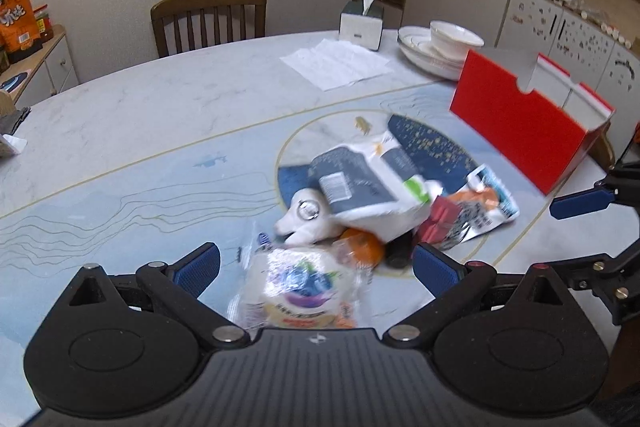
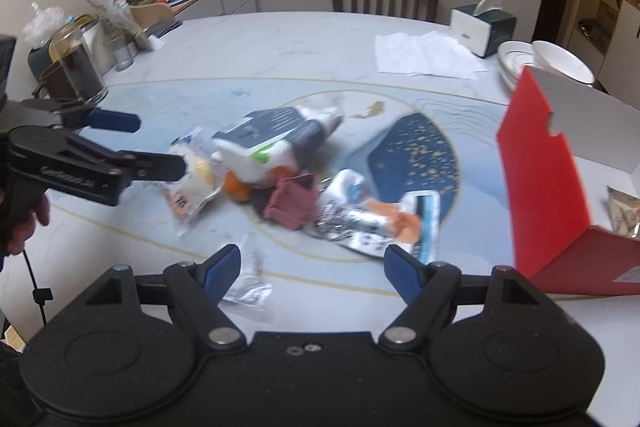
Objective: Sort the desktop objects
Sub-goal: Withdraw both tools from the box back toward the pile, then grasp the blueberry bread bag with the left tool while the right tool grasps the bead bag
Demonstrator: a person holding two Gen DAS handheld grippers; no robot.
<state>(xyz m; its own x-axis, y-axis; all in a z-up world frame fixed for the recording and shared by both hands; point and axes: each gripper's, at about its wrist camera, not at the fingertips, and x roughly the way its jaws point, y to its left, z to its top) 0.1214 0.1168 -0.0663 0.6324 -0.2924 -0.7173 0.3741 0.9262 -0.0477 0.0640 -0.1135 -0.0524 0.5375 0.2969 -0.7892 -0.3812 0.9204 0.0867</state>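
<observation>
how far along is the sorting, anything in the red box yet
Barely started. Done: one foil packet already lies in the red box. In hand: nothing; the left gripper is open over a bread packet, and the right gripper is open too. Left: the pile, including an orange.

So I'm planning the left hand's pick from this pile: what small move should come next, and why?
Probably ease the left gripper down a little further and close on the clear snack packet. Its jaws stand wide open with that packet lying between them, untouched, at the near edge of the pile, apart from the grey-and-white pack. The red box stands open nearby.
</observation>
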